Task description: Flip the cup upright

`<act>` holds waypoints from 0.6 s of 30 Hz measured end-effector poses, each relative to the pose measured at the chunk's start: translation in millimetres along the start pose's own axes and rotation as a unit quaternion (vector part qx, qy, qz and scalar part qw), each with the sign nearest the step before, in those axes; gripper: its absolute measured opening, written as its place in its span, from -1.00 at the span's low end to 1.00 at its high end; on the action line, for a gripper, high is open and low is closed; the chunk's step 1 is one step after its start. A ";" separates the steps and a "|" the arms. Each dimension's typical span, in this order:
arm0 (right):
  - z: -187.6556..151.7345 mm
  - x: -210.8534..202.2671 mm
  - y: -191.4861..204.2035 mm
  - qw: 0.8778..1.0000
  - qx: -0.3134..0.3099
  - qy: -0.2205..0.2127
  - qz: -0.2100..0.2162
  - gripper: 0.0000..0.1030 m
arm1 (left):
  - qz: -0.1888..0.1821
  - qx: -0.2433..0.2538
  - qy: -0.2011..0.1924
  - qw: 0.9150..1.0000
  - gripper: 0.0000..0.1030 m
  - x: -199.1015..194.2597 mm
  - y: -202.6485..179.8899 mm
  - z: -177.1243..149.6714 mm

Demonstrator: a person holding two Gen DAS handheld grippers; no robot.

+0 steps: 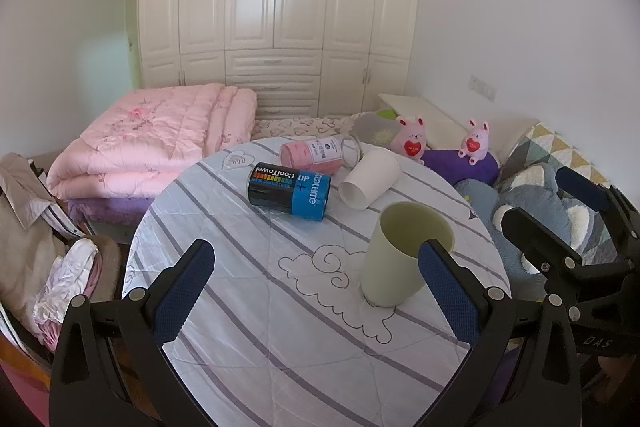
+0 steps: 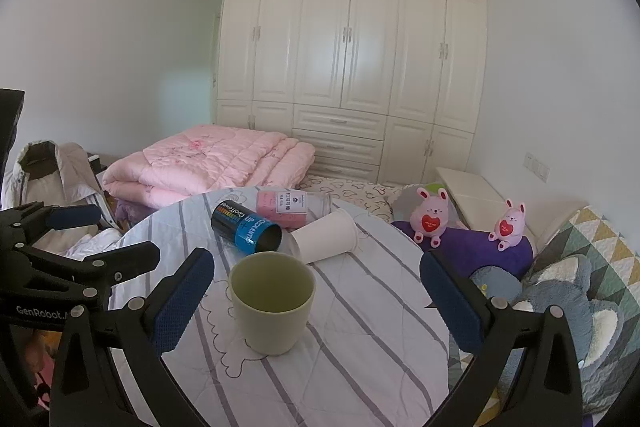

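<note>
Our left gripper and right gripper both hold jaws wide, empty. The green cup stands upright on the table; a careless brush could topple it. Behind lie a "CoolTowel" can and white paper cup.

cup upright on table, paper cup lying behind

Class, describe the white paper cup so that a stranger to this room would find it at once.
Start at the round table with the striped cloth. Near its far edge three containers lie on their sides; the white paper cup is the rightmost, beside the blue-and-black CoolTowel can. Unlike the upright pale green cup, it is plain white and tipped over.
</note>
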State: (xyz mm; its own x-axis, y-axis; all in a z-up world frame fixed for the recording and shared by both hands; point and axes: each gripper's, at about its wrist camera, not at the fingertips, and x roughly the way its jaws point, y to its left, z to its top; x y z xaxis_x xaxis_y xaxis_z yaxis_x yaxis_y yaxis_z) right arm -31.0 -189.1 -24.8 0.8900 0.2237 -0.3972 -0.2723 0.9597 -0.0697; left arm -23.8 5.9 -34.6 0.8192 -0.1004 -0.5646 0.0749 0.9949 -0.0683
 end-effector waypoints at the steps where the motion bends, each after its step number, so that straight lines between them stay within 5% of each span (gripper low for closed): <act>1: 0.1 0.1 0.2 1.000 0.000 0.000 -0.001 1.00 | 0.000 0.000 0.000 1.000 1.00 0.0 0.0 0.1; 13: -2.3 3.6 1.7 1.000 -0.002 0.007 -0.004 1.00 | 0.037 0.011 -0.048 0.998 1.00 -5.5 -2.2 -0.1; 18: -6.4 13.8 2.5 1.000 0.000 0.025 0.001 1.00 | 0.035 0.013 -0.024 0.999 1.00 5.0 -0.6 0.5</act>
State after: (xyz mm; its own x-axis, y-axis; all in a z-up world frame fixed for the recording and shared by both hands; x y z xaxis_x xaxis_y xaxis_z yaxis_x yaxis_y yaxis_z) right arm -21.7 -184.7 -36.4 0.8705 0.2171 -0.4418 -0.2743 0.9592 -0.0691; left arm -19.4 4.8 -37.0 0.8491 -0.0300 -0.5274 0.0308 0.9995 -0.0074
